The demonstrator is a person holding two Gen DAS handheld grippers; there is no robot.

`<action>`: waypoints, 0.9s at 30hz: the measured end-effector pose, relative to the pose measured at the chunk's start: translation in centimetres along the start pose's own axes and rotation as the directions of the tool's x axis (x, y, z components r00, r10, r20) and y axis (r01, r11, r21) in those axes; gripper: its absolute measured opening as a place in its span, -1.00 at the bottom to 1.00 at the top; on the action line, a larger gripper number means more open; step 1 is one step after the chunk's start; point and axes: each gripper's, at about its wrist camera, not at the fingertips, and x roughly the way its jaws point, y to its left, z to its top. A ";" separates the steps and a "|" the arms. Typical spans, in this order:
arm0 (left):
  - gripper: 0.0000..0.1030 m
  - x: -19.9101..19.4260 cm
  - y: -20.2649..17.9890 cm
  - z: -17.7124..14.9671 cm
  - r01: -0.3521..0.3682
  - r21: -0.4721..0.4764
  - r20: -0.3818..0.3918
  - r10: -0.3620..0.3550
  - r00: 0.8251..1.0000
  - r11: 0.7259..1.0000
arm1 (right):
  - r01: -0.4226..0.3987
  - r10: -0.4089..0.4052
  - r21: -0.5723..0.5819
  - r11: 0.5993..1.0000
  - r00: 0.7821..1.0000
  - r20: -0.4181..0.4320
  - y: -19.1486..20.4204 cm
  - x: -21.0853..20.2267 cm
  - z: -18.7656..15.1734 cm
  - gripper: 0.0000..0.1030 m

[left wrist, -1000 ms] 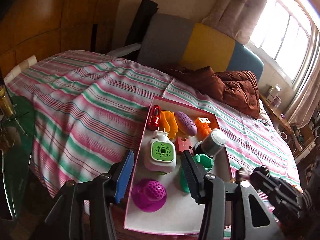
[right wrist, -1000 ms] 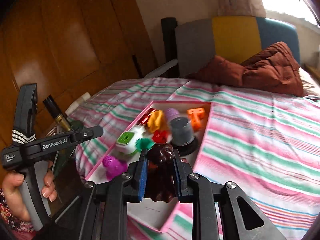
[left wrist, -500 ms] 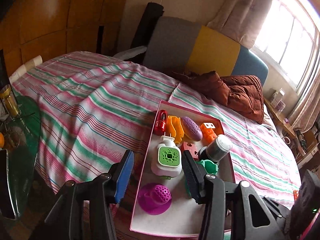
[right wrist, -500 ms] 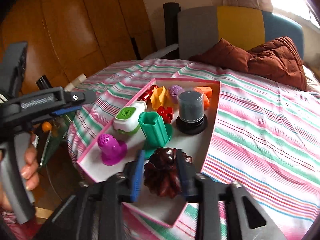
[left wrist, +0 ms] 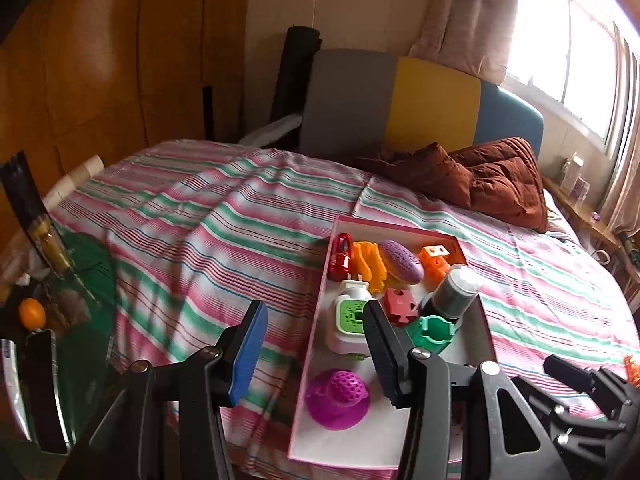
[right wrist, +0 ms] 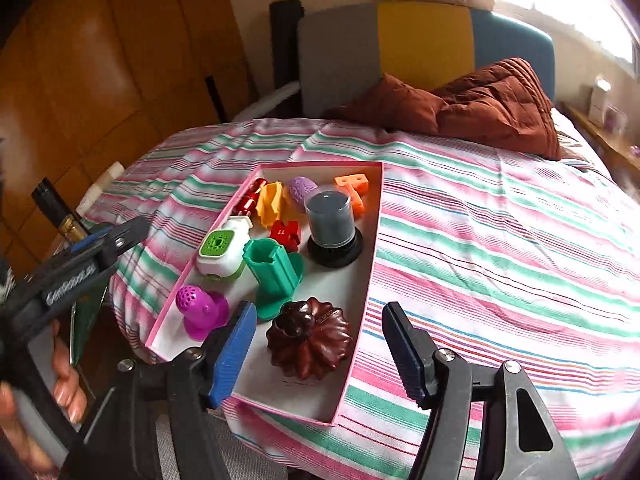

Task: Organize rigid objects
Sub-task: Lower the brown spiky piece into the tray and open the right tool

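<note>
The right gripper (right wrist: 320,350) has its 2 fingers apart and opening, with the dark brown fluted mould (right wrist: 309,338) between them but touched by neither; the mould sits on the floor of the pink-rimmed tray (right wrist: 362,296), near its closest corner. Just beyond the fingertips stand a green holder (right wrist: 276,270) and a magenta perforated piece (right wrist: 200,312); farther off is a grey-capped jar (right wrist: 331,220). The left gripper (left wrist: 314,344) holds its 2 fingers wide apart with nothing clamped, its right finger (left wrist: 382,346) over the tray's near half, its left finger (left wrist: 248,346) over the striped bed cover (left wrist: 192,232).
</note>
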 end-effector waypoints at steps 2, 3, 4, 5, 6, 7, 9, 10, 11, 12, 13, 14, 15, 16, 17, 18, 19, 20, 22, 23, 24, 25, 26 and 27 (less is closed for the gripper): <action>-0.03 -0.3 0.1 -0.3 -0.022 0.008 0.007 0.022 1.000 1.000 | 0.014 -0.014 -0.010 1.000 1.000 0.001 0.3 -0.1 0.0 0.29; -0.03 -0.3 0.1 -0.3 -0.029 0.009 0.005 0.029 1.000 1.000 | 0.014 -0.014 -0.009 1.000 1.000 0.000 0.4 -0.1 0.0 0.31; -0.03 -0.3 0.2 -0.3 -0.034 0.010 0.001 0.034 0.999 0.999 | 0.011 -0.011 -0.005 1.000 1.000 -0.001 0.5 -0.1 0.0 0.32; -0.03 -0.3 0.2 -0.3 -0.038 0.014 -0.002 0.038 0.999 0.999 | 0.011 -0.011 -0.001 1.000 1.000 -0.001 0.5 -0.1 0.1 0.33; -0.03 -0.3 0.2 -0.4 -0.042 0.020 -0.005 0.043 0.999 0.999 | 0.015 -0.015 -0.001 1.000 1.000 0.001 0.7 -0.1 0.1 0.34; -0.03 -0.4 0.1 -0.4 -0.049 0.025 -0.007 0.049 0.999 0.998 | 0.022 -0.022 -0.002 1.000 1.000 0.002 0.8 -0.1 0.1 0.34; -0.03 -0.5 0.0 -0.4 -0.056 0.035 -0.013 0.057 0.998 0.998 | 0.037 -0.037 -0.005 0.999 0.999 0.003 1.1 0.0 0.2 0.36; -0.03 -0.5 0.0 -0.4 -0.058 0.039 -0.017 0.059 0.998 0.998 | 0.043 -0.043 -0.006 0.999 0.999 0.003 1.2 0.0 0.2 0.37; -0.03 -0.5 0.0 -0.4 -0.058 0.043 -0.028 0.059 0.998 0.997 | 0.050 -0.050 -0.009 0.999 0.999 0.002 1.5 0.1 0.4 0.37; -0.03 -0.5 0.0 -0.4 -0.053 0.044 -0.039 0.055 0.998 0.998 | 0.057 -0.057 -0.014 0.998 0.998 0.003 1.7 0.0 0.4 0.38; -0.03 -0.5 0.0 -0.5 -0.048 0.046 -0.051 0.051 0.997 0.998 | 0.062 -0.062 -0.019 0.998 0.998 0.005 1.9 0.0 0.5 0.39; -0.03 -0.4 0.0 -0.6 -0.046 0.047 -0.062 0.049 0.997 0.998 | 0.067 -0.066 -0.022 0.998 0.998 0.008 2.1 0.0 0.6 0.44; -0.03 -0.4 0.0 -0.6 -0.047 0.049 -0.071 0.050 0.996 0.998 | 0.072 -0.072 -0.024 0.997 0.997 0.012 2.4 0.0 0.6 0.47; -0.03 -0.4 0.0 -0.8 -0.051 0.051 -0.074 0.054 0.996 0.997 | 0.078 -0.078 -0.026 0.997 0.997 0.016 2.5 0.0 0.7 0.48; -0.03 -0.4 0.0 -0.8 -0.056 0.055 -0.074 0.060 0.995 0.997 | 0.085 -0.084 -0.030 0.996 0.996 0.019 2.7 0.0 0.7 0.48; -0.03 -0.4 0.0 -0.8 -0.061 0.059 -0.073 0.065 0.995 0.996 | 0.091 -0.091 -0.033 0.995 0.996 0.020 2.8 0.0 0.7 0.48; -0.03 -0.4 -0.1 -0.9 -0.065 0.061 -0.073 0.070 0.995 0.996 | 0.097 -0.097 -0.034 0.995 0.995 0.021 2.9 0.0 0.8 0.48; -0.03 -0.4 -0.1 -0.9 -0.071 0.065 -0.073 0.075 0.994 0.995 | 0.103 -0.103 -0.032 0.994 0.994 0.020 3.0 0.1 0.8 0.48; -0.03 -0.3 -0.2 -0.9 -0.076 0.072 -0.078 0.082 0.994 0.994 | 0.111 -0.111 -0.023 0.994 0.994 0.014 3.0 0.3 0.9 0.50; -0.03 -0.3 -0.2 -0.9 -0.075 0.074 -0.081 0.080 0.993 0.994 | 0.114 -0.114 -0.016 0.993 0.993 0.010 2.9 0.4 1.0 0.50; -0.03 -0.2 -0.2 -0.9 -0.072 0.076 -0.087 0.079 0.993 0.994 | 0.116 -0.116 -0.008 0.993 0.993 0.005 2.8 0.5 1.0 0.50; -0.03 -0.1 -0.1 -0.9 -0.070 0.079 -0.092 0.078 0.993 0.994 | 0.115 -0.115 -0.001 0.993 0.993 0.001 2.8 0.6 1.1 0.50; -0.03 -0.1 -0.1 -0.9 -0.066 0.079 -0.096 0.073 0.993 0.995 | 0.116 -0.116 0.005 0.993 0.993 -0.002 2.7 0.7 1.1 0.50; -0.03 -0.1 -0.1 -1.0 -0.062 0.079 -0.100 0.070 0.993 0.995 | 0.118 -0.118 0.009 0.993 0.993 -0.004 2.7 0.7 1.1 0.50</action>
